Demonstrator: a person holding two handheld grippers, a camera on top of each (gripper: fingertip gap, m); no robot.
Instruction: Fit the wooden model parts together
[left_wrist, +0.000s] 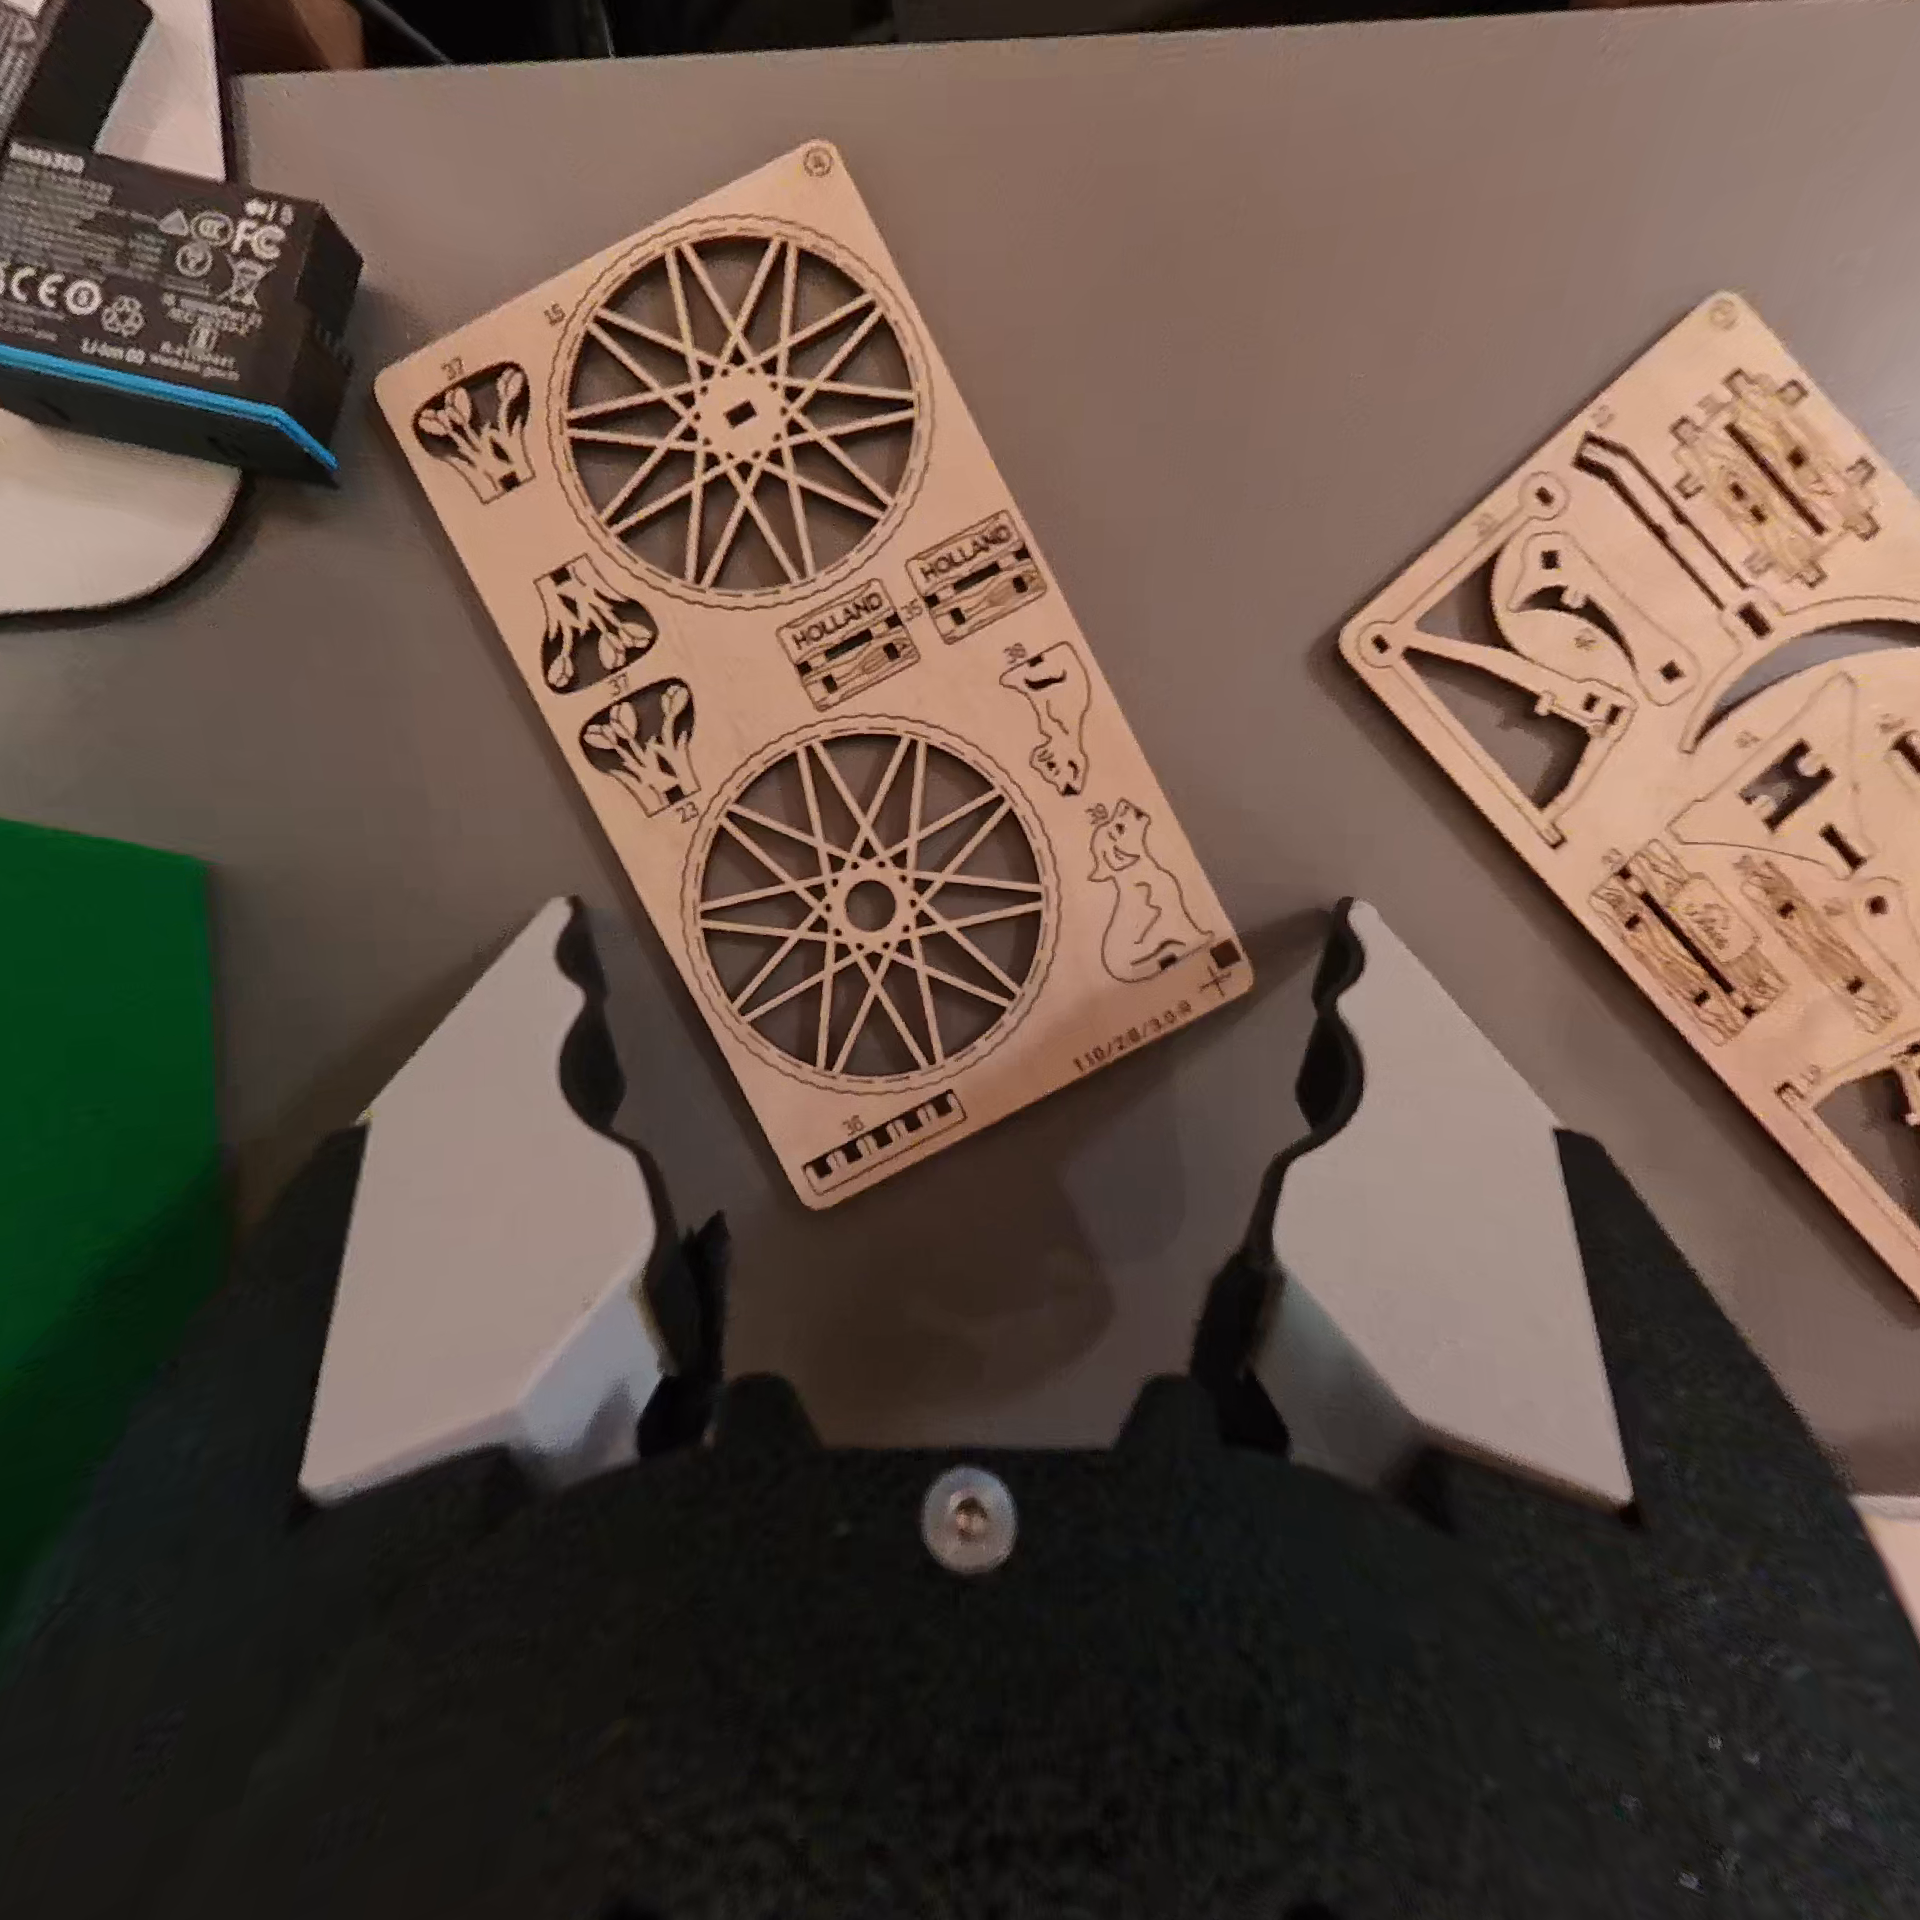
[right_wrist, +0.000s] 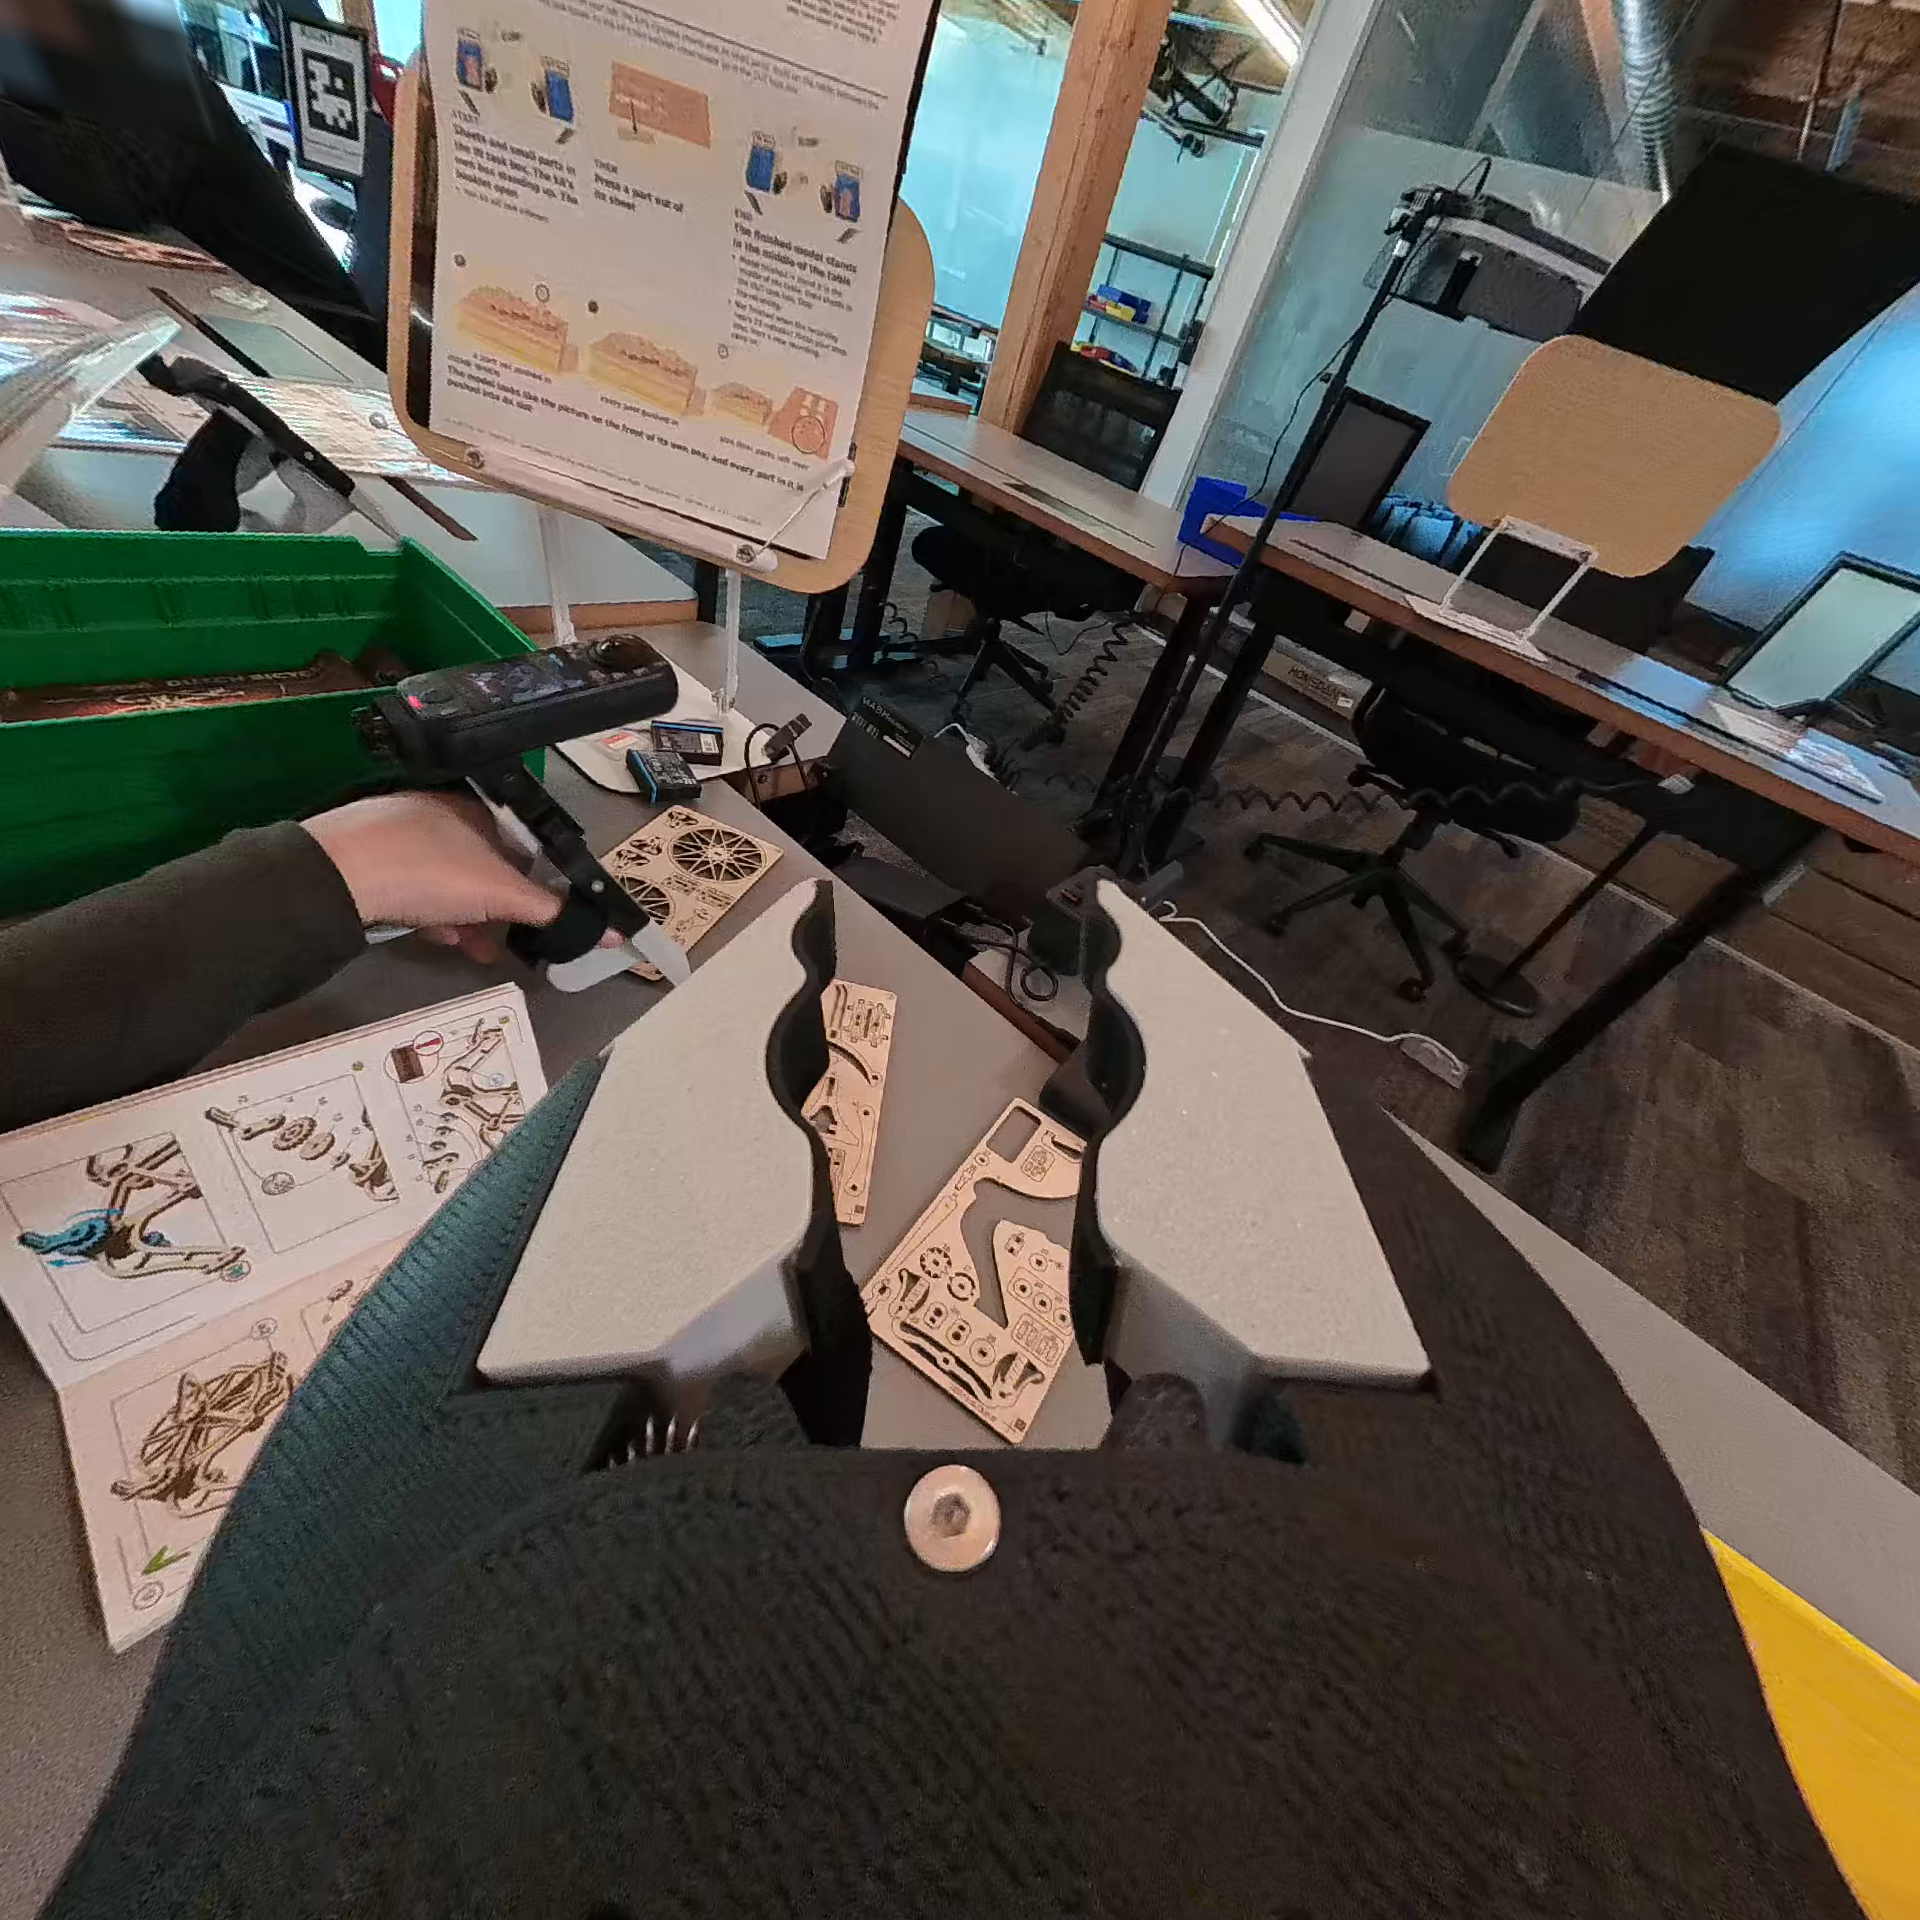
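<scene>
Wheel sheet (left_wrist: 810, 675): flat wooden sheet on the grey bench (left_wrist: 1195, 364), tilted, fully visible in the left wrist view; two spoked wheels and small shapes remain uncut in it. Its near corner lies between the left gripper's fingers. In the right wrist view it is far and small, its near end hidden behind the left gripper.
Second sheet (left_wrist: 1683, 748): to the right of the wheel sheet, apart from it, cut off by the right frame edge; several openings show the bench through. In the right wrist view only a strip shows past that gripper's left finger.
Third sheet (right_wrist: 977, 1278): near, between the right gripper's fingers, its edges covered by them; some parts are already out.
Left gripper (left_wrist: 961, 935): fingers spread wide, nothing between them, over the wheel sheet's near end. Whether it touches the sheet cannot be told.
Right gripper (right_wrist: 961, 914): moderately parted, holding nothing, above the bench.
Hand (right_wrist: 426, 862): a person's hand and dark sleeve on the left gripper's handle.
Instruction booklet (right_wrist: 239, 1195): open at left, partly covered by the right gripper.
Green bin (right_wrist: 208, 790): far left, contents unclear.
Battery (left_wrist: 156, 312): black with a blue edge, far left, cut off by the frame.
</scene>
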